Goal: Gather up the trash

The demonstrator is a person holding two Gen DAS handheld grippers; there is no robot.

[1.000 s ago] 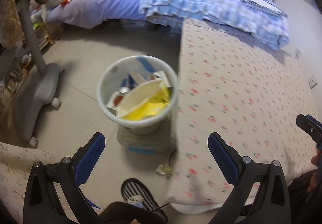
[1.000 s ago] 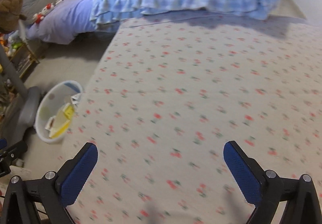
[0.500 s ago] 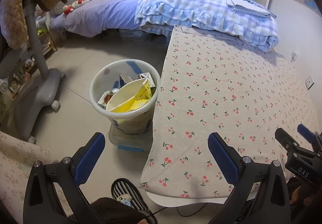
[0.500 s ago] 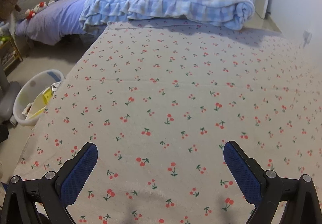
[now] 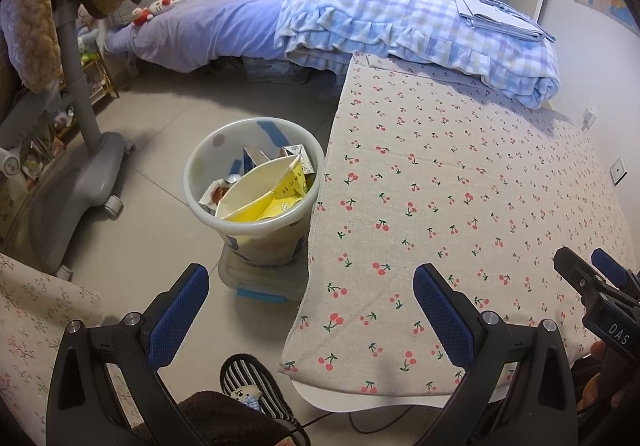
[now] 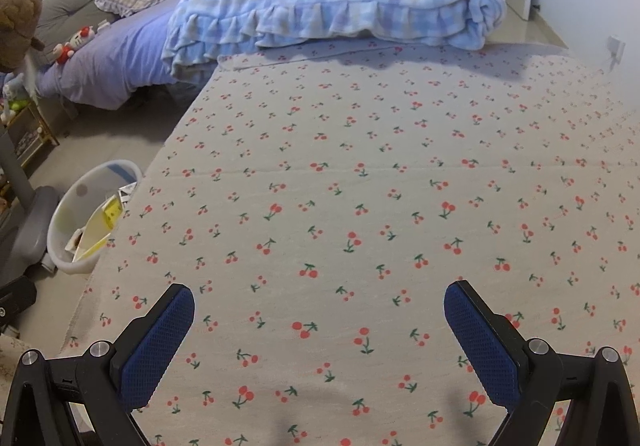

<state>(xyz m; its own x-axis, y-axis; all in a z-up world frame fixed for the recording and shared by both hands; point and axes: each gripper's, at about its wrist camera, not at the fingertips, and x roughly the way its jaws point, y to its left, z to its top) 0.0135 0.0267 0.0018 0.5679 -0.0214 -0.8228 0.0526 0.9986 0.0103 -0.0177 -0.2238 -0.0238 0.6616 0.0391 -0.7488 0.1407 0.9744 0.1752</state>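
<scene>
A white trash bin (image 5: 208,165) stands on the floor at the table's left edge, holding a yellow-and-white carton (image 5: 266,193) and other wrappers. It also shows in the right wrist view (image 6: 72,205). The table wears a cherry-print cloth (image 5: 460,185), which shows bare in the right wrist view (image 6: 360,185). My left gripper (image 5: 310,286) is open and empty, over the table's front left corner. My right gripper (image 6: 318,304) is open and empty, low over the cloth; it shows at the right edge of the left wrist view (image 5: 588,274).
A grey chair base (image 5: 80,173) with a brown plush coat stands left of the bin. A bed with a blue checked blanket (image 5: 400,21) lies behind the table. A clear lidded box (image 5: 260,278) sits under the bin. A striped slipper (image 5: 252,386) is below.
Both views have drawn back and steadied. The left gripper moved right and up from over the bin toward the table corner. The right gripper pulled back over the cloth. Both stay open.
</scene>
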